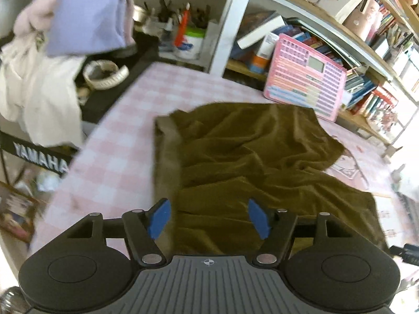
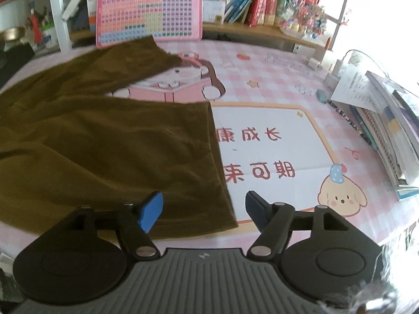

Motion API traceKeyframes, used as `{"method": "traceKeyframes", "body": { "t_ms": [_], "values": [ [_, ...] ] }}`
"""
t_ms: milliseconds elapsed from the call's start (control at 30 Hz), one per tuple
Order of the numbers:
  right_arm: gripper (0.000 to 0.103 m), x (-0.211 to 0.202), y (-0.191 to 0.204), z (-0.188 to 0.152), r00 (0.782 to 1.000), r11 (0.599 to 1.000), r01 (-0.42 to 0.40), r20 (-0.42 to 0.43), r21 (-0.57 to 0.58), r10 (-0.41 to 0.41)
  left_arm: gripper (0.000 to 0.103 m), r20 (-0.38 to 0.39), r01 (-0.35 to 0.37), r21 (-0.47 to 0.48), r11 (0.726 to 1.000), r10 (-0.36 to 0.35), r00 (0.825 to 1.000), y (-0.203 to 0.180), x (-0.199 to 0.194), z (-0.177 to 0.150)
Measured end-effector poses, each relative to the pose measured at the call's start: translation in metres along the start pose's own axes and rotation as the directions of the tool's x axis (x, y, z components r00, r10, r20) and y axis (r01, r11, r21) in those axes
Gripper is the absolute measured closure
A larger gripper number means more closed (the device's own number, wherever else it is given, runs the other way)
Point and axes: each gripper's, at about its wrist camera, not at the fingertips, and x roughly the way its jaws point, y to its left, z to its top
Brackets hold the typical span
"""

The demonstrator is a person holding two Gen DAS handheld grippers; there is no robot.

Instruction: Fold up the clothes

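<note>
Soft, floppy olive-brown shorts [image 2: 104, 141] spread on bench [image 2: 275, 141], light, wrinkle-prone. Left gripper [image 1: 209, 218] and right gripper [image 2: 204, 210] open, empty. Best pinched at hem corners.

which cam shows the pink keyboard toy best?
Right wrist. The pink keyboard toy faces the lens nearly square there, its screen and key grid visible, only its lower left corner covered by the brown garment. Left wrist shows the toy tilted, viewed obliquely, blurrier.
</note>
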Motion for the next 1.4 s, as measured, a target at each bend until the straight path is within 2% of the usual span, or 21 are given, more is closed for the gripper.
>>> {"method": "traceKeyframes", "body": {
  "t_ms": [67, 200, 367, 467, 600, 767, 867, 1067, 1200, 1400],
  "values": [
    [0.026, -0.01, 0.007, -0.005, 1.0, 1.0, 0.0, 0.016, 0.011, 0.0, 0.035, -0.024, 0.036, -0.002, 0.999, -0.036, 0.999, -0.007, 0.009, -0.003],
    [0.019, -0.028, 0.017, -0.015, 0.999, 1.0, -0.003, 0.032, 0.012, 0.002, 0.035, -0.07, 0.092, 0.067, 0.993, -0.088, 0.994, -0.021, 0.021, -0.011],
    [0.011, -0.046, 0.023, -0.032, 1.0, 1.0, -0.002, 0.015, 0.008, 0.002, 0.025, -0.103, 0.128, 0.134, 0.983, -0.114, 0.988, -0.029, 0.029, -0.015],
    [0.005, -0.053, 0.027, -0.039, 1.0, 1.0, -0.001, 0.011, 0.008, 0.001, 0.025, -0.128, 0.145, 0.15, 0.978, -0.126, 0.984, -0.03, 0.032, -0.019],
    [0.005, -0.057, 0.033, -0.039, 1.0, 1.0, -0.022, 0.006, -0.003, 0.022, 0.024, -0.16, 0.156, 0.169, 0.973, -0.129, 0.979, -0.03, 0.036, -0.024],
    [0.004, -0.057, 0.043, -0.03, 0.998, 0.997, -0.064, 0.016, -0.047, 0.065, 0.024, -0.168, 0.142, 0.163, 0.976, -0.115, 0.979, -0.03, 0.036, -0.026],
    [0.004, -0.053, 0.046, -0.021, 0.995, 0.993, -0.093, 0.025, -0.078, 0.095, 0.02, -0.178, 0.119, 0.15, 0.982, -0.091, 0.98, -0.03, 0.038, -0.027],
    [0.002, -0.035, 0.038, -0.002, 0.984, 0.977, -0.174, 0.013, -0.124, 0.177, 0.018, -0.221, 0.087, 0.123, 0.989, -0.058, 0.974, -0.038, 0.045, -0.029],
    [0.001, -0.012, 0.025, 0.008, 0.965, 0.952, -0.262, -0.02, -0.156, 0.262, 0.018, -0.221, 0.081, 0.099, 0.992, -0.057, 0.974, -0.05, 0.047, -0.029],
    [0.001, 0.025, -0.011, 0.037, 0.928, 0.905, -0.372, -0.044, -0.207, 0.371, 0.018, -0.187, -0.031, 0.037, 0.999, 0.037, 0.982, -0.082, 0.052, -0.028]
  ]
}}
